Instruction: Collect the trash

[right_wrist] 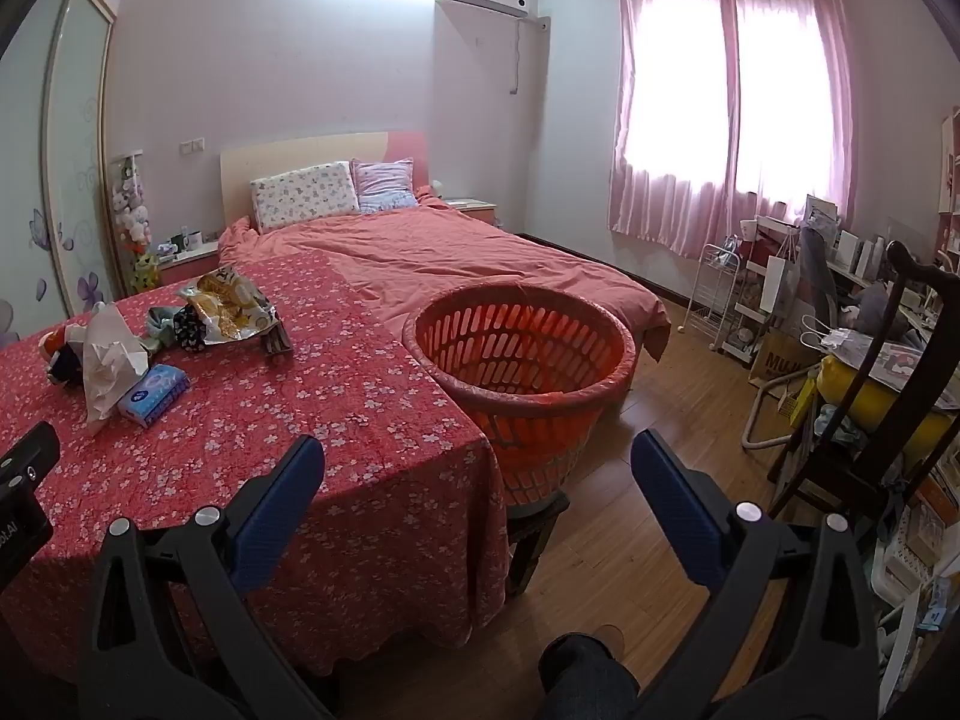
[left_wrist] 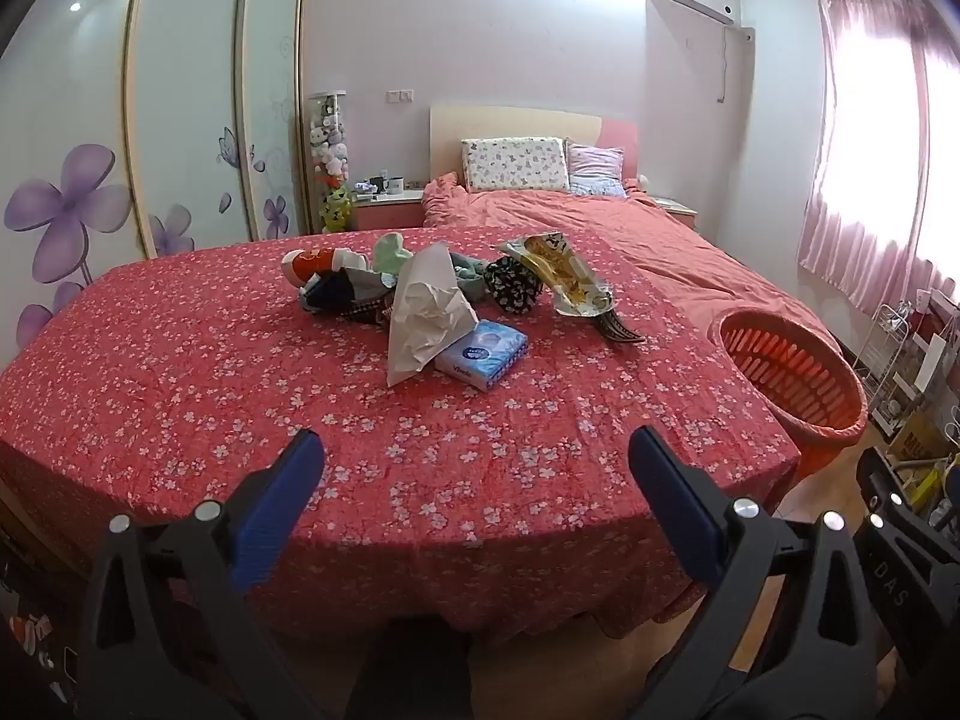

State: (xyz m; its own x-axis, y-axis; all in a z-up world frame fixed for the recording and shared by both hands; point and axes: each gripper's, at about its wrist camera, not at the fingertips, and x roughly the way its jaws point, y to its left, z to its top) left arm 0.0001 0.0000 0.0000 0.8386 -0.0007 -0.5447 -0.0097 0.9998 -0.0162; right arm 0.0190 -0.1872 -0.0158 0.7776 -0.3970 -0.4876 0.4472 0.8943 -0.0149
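Both grippers, left [left_wrist: 474,456] and right [right_wrist: 477,462], were held wide open, nothing between the fingers. Trash was piled mid-surface [left_wrist: 180,396]: crumpled paper [left_wrist: 426,306], tissue pack [left_wrist: 483,354], snack wrapper [left_wrist: 561,273], all apart from the basket [right_wrist: 522,354] at the surface's edge. Paper was judged light, soft, crushable; best pinched at its crumpled middle.

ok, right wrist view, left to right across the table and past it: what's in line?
Crumpled white paper bag → blue tissue pack → yellow snack wrapper → orange laundry basket → white wire rack → dark wooden chair.
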